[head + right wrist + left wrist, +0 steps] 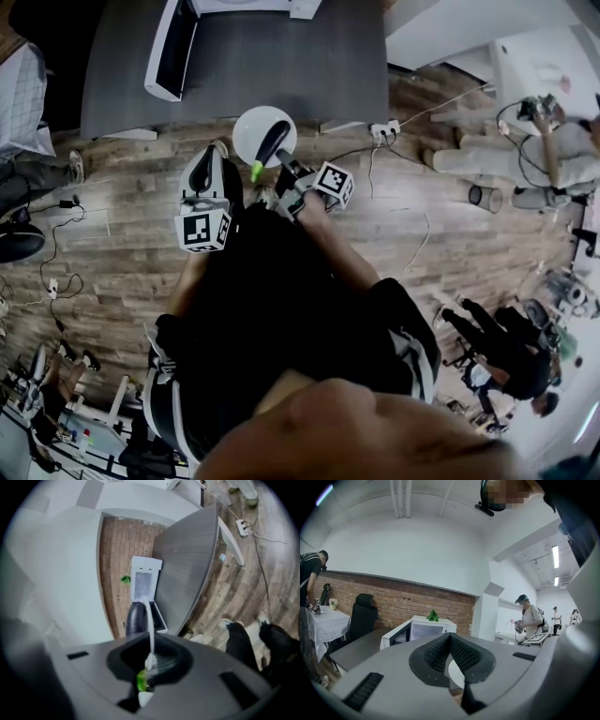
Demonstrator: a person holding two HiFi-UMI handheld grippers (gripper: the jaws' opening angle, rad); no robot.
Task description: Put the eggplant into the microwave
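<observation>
A dark purple eggplant (273, 141) with a green stem (255, 172) lies on a round white plate (251, 127). My right gripper (287, 169) is shut on the plate's near rim and holds it above the wooden floor, short of the grey table (281, 66). In the right gripper view the plate (150, 620) shows edge-on with the eggplant (135, 619) on its left side. The white microwave (173, 47) stands on the table with its door open, also visible as microwave (145, 581) and microwave (423, 629). My left gripper (210, 155) is beside the plate, shut and empty.
A power strip (382, 129) and cables lie on the floor by the table's right corner. A black chair (363, 616) and a white-clothed table (328, 623) stand by the brick wall. Several people are about, one seated on the floor (553, 155).
</observation>
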